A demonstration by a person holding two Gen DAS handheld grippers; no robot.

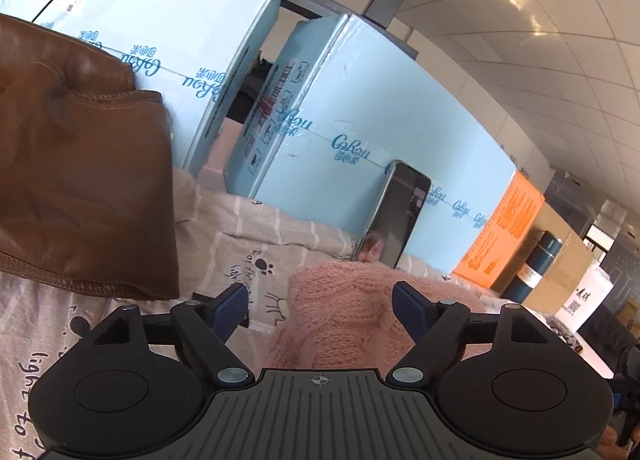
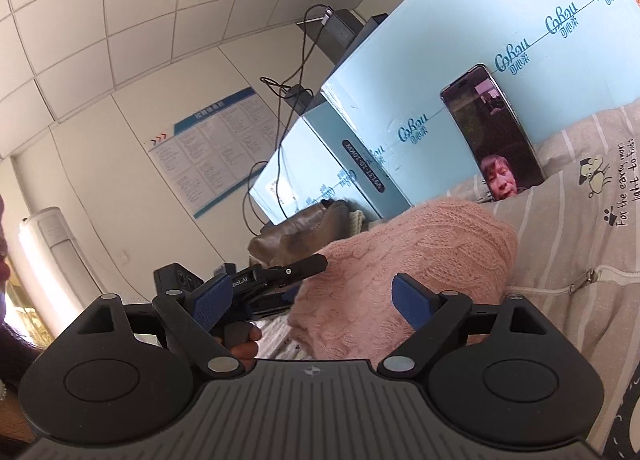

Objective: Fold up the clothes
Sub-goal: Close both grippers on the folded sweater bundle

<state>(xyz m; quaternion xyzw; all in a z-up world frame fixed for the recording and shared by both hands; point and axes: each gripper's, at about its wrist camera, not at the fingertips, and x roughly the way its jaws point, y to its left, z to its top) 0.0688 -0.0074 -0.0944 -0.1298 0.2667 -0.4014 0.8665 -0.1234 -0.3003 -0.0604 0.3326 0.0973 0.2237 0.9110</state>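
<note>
- Now the left claw [image 1: 320, 306] stands apart, clamping nothing, just over the pink sweater [image 1: 360, 316].
- Likewise the right claw [image 2: 316, 300] gapes empty, near that bundled sweater on the striped bedsheet [image 2: 560, 227], probably readying a fold.

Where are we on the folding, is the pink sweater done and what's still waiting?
Pink sweater lies bunched in a compact bundle on the striped bedsheet; whether it is neatly folded is unclear. Left gripper and right gripper are both open, holding nothing. The brown leather jacket appears still to be folded.
</note>
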